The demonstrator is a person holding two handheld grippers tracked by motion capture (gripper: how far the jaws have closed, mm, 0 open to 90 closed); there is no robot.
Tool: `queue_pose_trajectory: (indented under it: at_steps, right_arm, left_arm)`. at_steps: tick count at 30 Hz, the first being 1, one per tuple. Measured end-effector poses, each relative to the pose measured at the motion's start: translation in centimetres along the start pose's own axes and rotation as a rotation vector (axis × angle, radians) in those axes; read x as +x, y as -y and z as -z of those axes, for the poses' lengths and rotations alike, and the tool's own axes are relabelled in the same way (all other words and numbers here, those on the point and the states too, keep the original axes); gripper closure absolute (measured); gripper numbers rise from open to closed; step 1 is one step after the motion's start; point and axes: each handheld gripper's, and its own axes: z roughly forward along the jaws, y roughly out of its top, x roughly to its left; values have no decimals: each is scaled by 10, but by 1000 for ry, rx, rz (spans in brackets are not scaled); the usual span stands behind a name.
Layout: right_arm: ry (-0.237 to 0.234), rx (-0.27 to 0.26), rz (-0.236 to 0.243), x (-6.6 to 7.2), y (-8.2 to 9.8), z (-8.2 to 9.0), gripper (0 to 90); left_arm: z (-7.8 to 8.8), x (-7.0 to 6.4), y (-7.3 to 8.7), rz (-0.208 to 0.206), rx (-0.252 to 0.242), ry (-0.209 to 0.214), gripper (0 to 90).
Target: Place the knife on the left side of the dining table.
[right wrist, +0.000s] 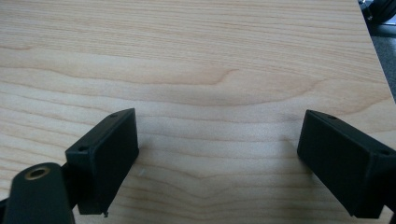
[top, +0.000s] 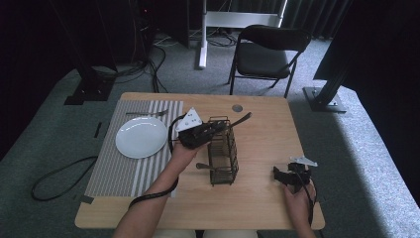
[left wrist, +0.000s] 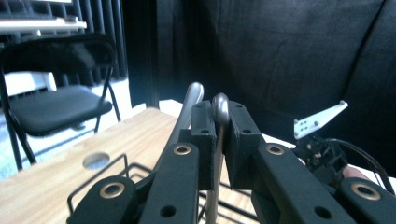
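Observation:
My left gripper (top: 212, 128) hovers over the top of a black wire cutlery basket (top: 222, 151) in the middle of the table. Its jaws are shut on the thin handle of a metal utensil (left wrist: 220, 105), whose rounded end sticks up between the pads. A second metal handle (left wrist: 193, 95) rises just beside the left jaw. In the high view a utensil handle (top: 241, 119) points out past the gripper to the right. Another utensil (top: 203, 166) pokes out of the basket's left side. My right gripper (right wrist: 219, 154) rests open over bare wood, near the table's front right (top: 280, 174).
A white plate (top: 141, 137) sits on a striped placemat (top: 124, 171) at the left, with a fork (top: 146, 113) beyond it. The wooden table (top: 257, 198) has a round hole (top: 237, 107) near its far edge. A black folding chair (top: 265, 54) stands behind the table.

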Motion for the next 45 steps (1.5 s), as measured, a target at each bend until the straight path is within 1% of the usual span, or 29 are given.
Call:
queue_pose_trajectory:
  at_steps: [2, 7, 8, 10, 11, 13, 16, 17, 18, 19, 20, 21, 22, 25, 26, 27, 31, 32, 33, 34, 35, 36, 37, 38, 40, 41, 42, 44, 45]
  right_arm:
    - [0, 0, 0, 0, 0, 0, 116]
    - [0, 0, 0, 0, 0, 0, 116]
    - [0, 0, 0, 0, 0, 0, 116]
    - [0, 0, 0, 0, 0, 0, 116]
    - [0, 0, 0, 0, 0, 0, 116]
    - [0, 0, 0, 0, 0, 0, 116]
    - [0, 0, 0, 0, 0, 0, 116]
    - [0, 0, 0, 0, 0, 0, 116]
    - [0, 0, 0, 0, 0, 0, 116]
    - [0, 1, 0, 0, 0, 0, 116]
    - [0, 1, 0, 0, 0, 0, 116]
    - [0, 1, 0, 0, 0, 0, 116]
    - [0, 1, 0, 0, 0, 0, 116]
    - [0, 1, 1, 0, 0, 0, 116]
    - [0, 1, 0, 0, 0, 0, 116]
    - [0, 1, 0, 0, 0, 0, 116]
    - [-1, 2, 0, 0, 0, 0, 116]
    - [-1, 3, 0, 0, 0, 0, 116]
    - [0, 3, 0, 0, 0, 0, 116]
    - [0, 3, -1, 0, 0, 0, 116]
    - [0, 2, 1, 0, 0, 0, 116]
    - [0, 1, 2, 0, 0, 0, 116]
    - [0, 2, 2, 0, 0, 0, 116]
    - [0, 1, 3, 0, 0, 0, 116]
    - [0, 1, 2, 0, 0, 0, 116]
    - [0, 1, 3, 0, 0, 0, 116]
    - [0, 1, 3, 0, 0, 0, 116]
    - [0, 1, 3, 0, 0, 0, 116]
    - [0, 1, 3, 0, 0, 0, 116]
  left_arm:
    - [-2, -1, 0, -3, -3, 2, 839]
    - [-5, -2, -2, -27, -1, 16, 839]
    - [-5, -4, -2, -31, 2, 13, 840]
    - [-4, -7, -3, -63, 13, 27, 840]
    - [-3, -8, -4, -65, 13, 26, 840]
    - [-2, -9, -7, -72, 21, 44, 841]
    - [0, -10, -11, -85, 22, 44, 840]
    - [6, -8, -18, -68, 4, 52, 840]
    - [9, -8, -22, -60, -3, 47, 840]
    - [12, -8, -26, -58, -1, 50, 840]
    - [15, -9, -30, -55, -11, 56, 840]
    - [19, -10, -34, -64, -15, 49, 840]
    - [22, -11, -38, -75, -15, 51, 840]
    - [34, -15, -52, -84, -27, 54, 840]
    - [38, -16, -56, -89, -34, 48, 841]
    - [42, -17, -61, -92, -37, 61, 840]
    - [57, -21, -81, -95, -58, 61, 840]
    - [60, -23, -86, -104, -59, 67, 840]
    - [64, -25, -89, -108, -69, 45, 840]
    - [68, -27, -94, -119, -68, 49, 840]
    - [71, -27, -98, -119, -68, 55, 840]
    - [75, -29, -101, -118, -74, 44, 840]
    - [78, -30, -105, -127, -69, 49, 840]
    - [82, -31, -108, -128, -74, 39, 840]
    - [89, -34, -114, -140, -76, 35, 840]
    - [93, -35, -116, -143, -78, 22, 840]
    - [96, -35, -119, -146, -71, 21, 840]
    - [105, -36, -123, -151, -67, -7, 840]
    - [109, -35, -124, -145, -64, -11, 839]
